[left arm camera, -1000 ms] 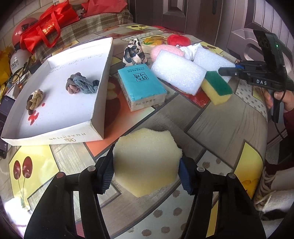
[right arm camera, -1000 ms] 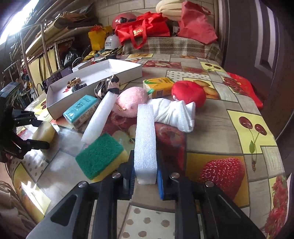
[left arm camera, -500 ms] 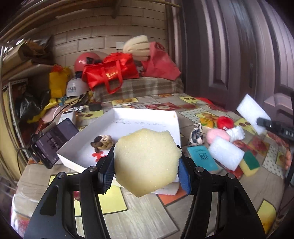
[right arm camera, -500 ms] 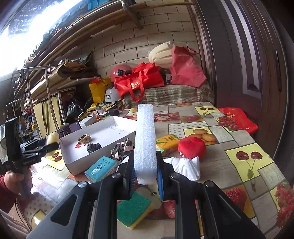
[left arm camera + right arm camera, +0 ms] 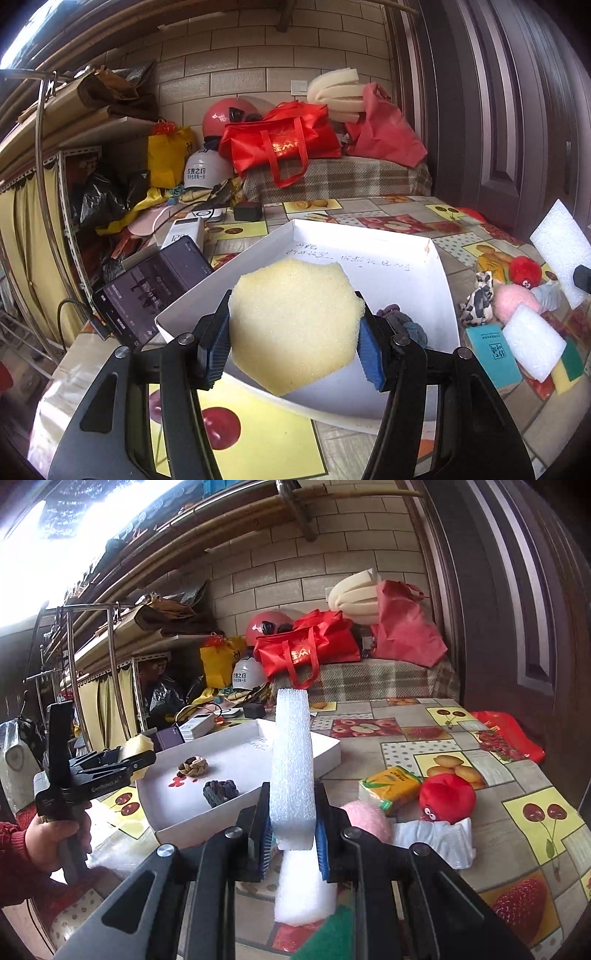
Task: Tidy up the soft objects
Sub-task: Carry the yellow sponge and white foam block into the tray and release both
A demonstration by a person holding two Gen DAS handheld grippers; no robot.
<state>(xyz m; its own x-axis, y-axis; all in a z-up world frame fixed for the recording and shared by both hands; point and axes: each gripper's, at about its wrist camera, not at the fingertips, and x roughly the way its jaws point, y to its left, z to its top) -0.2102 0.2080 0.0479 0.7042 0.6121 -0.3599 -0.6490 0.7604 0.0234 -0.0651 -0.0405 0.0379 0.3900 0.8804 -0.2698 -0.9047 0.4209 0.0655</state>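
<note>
So both grippers have come up off the table (image 5: 406,716) compared to a second ago, and the white box (image 5: 439,280) is the thing to steer by now. The left gripper (image 5: 291,334) is clamped on the yellow sponge (image 5: 295,325), same squeeze as before, but a second back that sponge was low over the tablecloth in front of the box, and now it hangs up at the box's near edge, partly covering the inside. The view has swung up too, so the brick wall and the red bag (image 5: 284,144) behind the box show. In the right wrist view you can see the hand (image 5: 55,834) holding that gripper to the left of the box.

The right gripper (image 5: 291,834) is pinched tight on the white foam strip (image 5: 291,768), which stands upright. Earlier it was down among the pile to the right of the box; now it's lifted, with the box behind it. Another white foam block (image 5: 303,890) lies under it on the table.

Inside the box, the brown knot (image 5: 194,766) and the dark knot (image 5: 221,790) sit just as they did.
</note>
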